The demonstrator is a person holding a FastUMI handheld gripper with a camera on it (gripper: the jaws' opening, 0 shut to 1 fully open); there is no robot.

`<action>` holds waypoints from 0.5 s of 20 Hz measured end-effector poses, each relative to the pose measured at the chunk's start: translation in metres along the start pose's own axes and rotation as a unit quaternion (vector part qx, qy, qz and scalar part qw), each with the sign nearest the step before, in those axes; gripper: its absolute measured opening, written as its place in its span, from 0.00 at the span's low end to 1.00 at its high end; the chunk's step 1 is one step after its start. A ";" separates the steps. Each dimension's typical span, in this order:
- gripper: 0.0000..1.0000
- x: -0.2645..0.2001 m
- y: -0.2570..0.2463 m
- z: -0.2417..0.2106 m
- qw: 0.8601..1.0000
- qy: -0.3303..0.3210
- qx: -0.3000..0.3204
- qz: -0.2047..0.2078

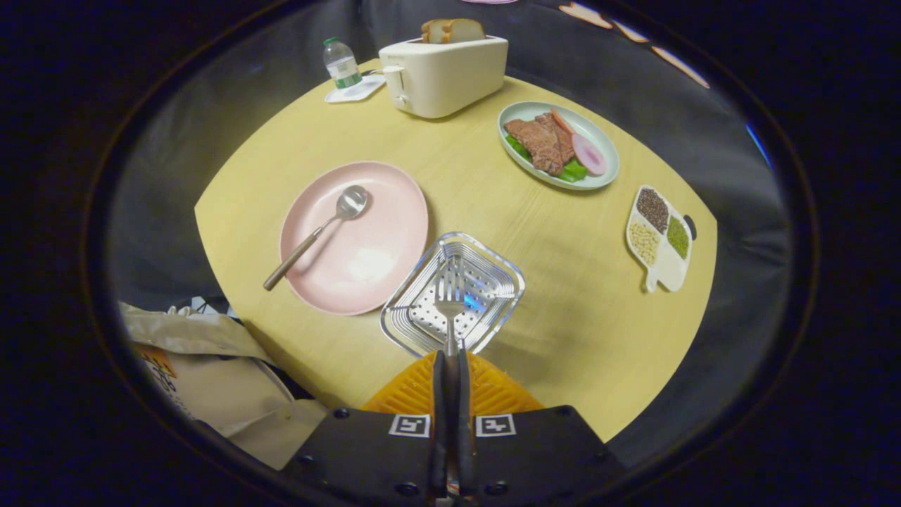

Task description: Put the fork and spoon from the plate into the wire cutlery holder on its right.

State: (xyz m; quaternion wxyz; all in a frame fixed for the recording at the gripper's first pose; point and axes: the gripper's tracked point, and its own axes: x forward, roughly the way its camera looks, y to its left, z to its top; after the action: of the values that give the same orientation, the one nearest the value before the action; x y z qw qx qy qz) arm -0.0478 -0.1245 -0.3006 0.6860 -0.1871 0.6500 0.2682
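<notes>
While the fingers [451, 366] were pressed nearly together on the fork's [449, 301] handle, its tines hung over the open wire holder [493, 262], whose rim lay just beside the pink plate [366, 260]. The spoon [318, 234] rested on that plate, its handle jutting past the rim. Bare desk [584, 310] spread right of the holder. The fork's handle end was hidden between the fingers. Farther off stood a toaster [443, 74], a food plate [602, 144] and a bottle [341, 63].

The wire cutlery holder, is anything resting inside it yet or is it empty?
Empty, as far as shows: the wire cutlery holder has a bare perforated floor. The fork hangs above it, clamped in the tool.
</notes>
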 end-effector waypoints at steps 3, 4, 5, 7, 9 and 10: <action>0.29 -0.003 0.000 0.011 0.999 -0.030 0.013 -0.016; 0.35 -0.003 0.002 0.016 0.999 -0.045 0.023 -0.019; 0.42 -0.006 0.006 0.019 0.997 -0.060 0.038 -0.021; 0.55 -0.010 0.015 0.022 0.994 -0.084 0.067 -0.025; 0.68 -0.013 0.024 0.027 0.989 -0.115 0.087 -0.038; 0.75 -0.018 0.029 0.031 0.986 -0.130 0.095 -0.046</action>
State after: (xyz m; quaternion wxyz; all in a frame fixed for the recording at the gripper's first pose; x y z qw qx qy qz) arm -0.0414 -0.0855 -0.2775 0.7907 -0.1145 0.5688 0.1953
